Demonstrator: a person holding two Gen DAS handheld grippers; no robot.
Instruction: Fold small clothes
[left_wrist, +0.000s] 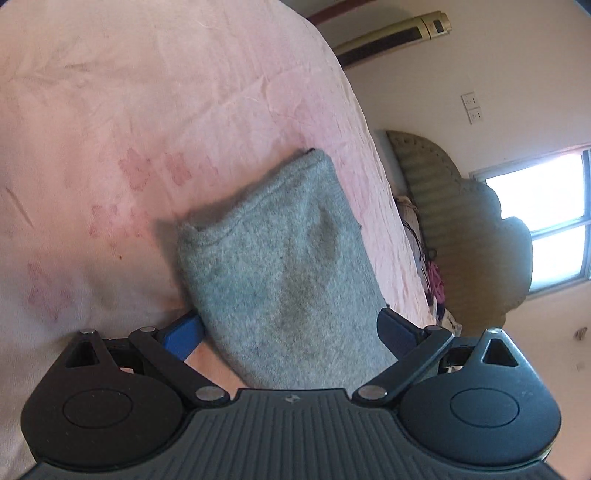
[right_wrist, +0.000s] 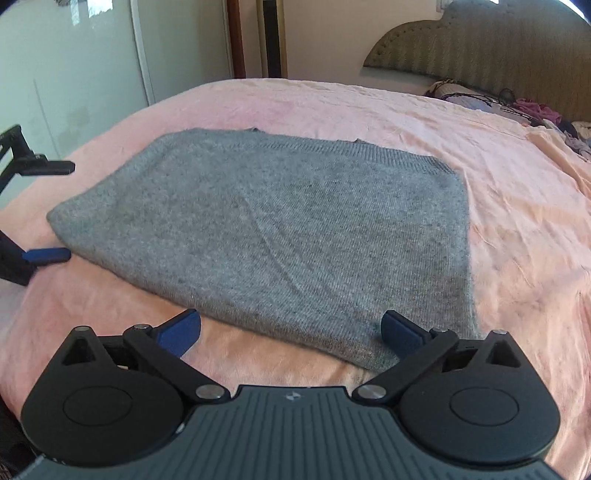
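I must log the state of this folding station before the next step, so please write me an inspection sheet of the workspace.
Surface: pink bedsheet, wrinkled, with faint red marks in the left wrist view.
Job's things: grey knit garment, folded flat on the sheet.
Clutter: heap of mixed items by the headboard.
Grippers: left hand-held gripper open, its fingers either side of the garment's end; right hand-held gripper open at the near edge, gripping nothing.
Cables: dark cords in the heap.
Surroundings: padded headboard, window, wall sockets.
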